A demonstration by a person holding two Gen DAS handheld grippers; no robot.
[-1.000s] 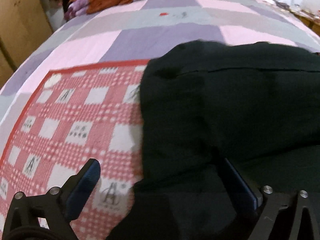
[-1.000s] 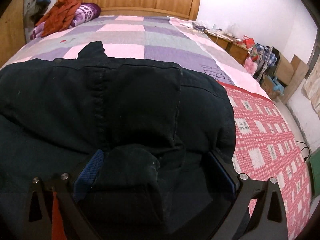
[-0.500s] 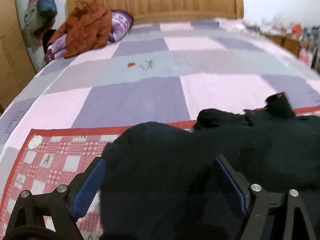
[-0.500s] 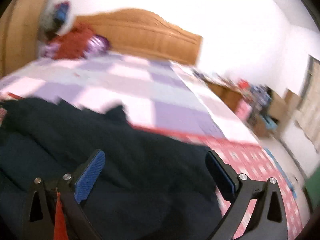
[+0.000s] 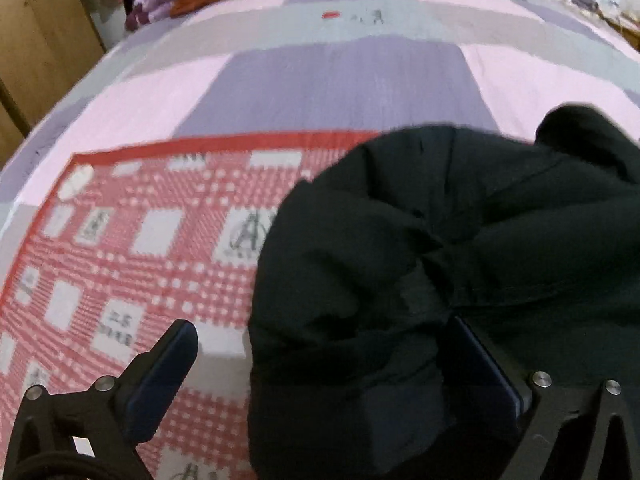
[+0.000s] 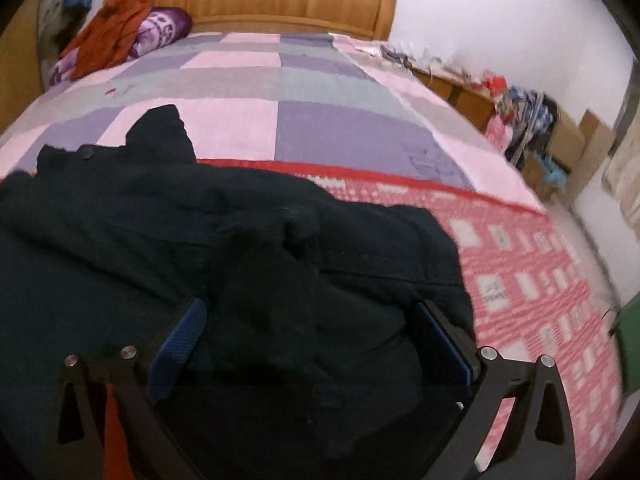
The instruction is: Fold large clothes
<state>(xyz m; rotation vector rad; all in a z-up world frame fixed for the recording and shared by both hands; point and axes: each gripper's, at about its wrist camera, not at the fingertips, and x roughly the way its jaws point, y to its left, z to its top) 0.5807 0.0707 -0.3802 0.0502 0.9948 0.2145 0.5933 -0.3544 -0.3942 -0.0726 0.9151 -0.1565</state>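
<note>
Left gripper [image 5: 320, 344]: low over the bed, pointing toward the headboard end, fingers [image 5: 164, 376] spread wide; the left one lies over the red-checked cloth [image 5: 132, 248], the right one is pressed against a bunched fold of the dark garment [image 5: 420, 260], and the fabric fills most of the gap between them; whether it is pinched cannot be told. Right gripper [image 6: 312, 332]: likewise low and level, fingers [image 6: 180, 340] wide apart, a hump of the garment [image 6: 240, 232] rising between them and covering the inner edge of the right one. Dark garment: black or very dark navy, heavy, with stitched seams; crumpled in thick folds with creases drawn toward one puckered point in the left view; it lies across the near part of the bed, mostly on the red-checked cloth [image 6: 540, 264], one lobe reaching onto the pink, purple and grey patchwork bedspread [image 6: 280, 92]. Far end: wooden headboard [image 6: 260, 0], an orange garment [image 6: 112, 36] heaped on a purple pillow [image 6: 164, 28].
</note>
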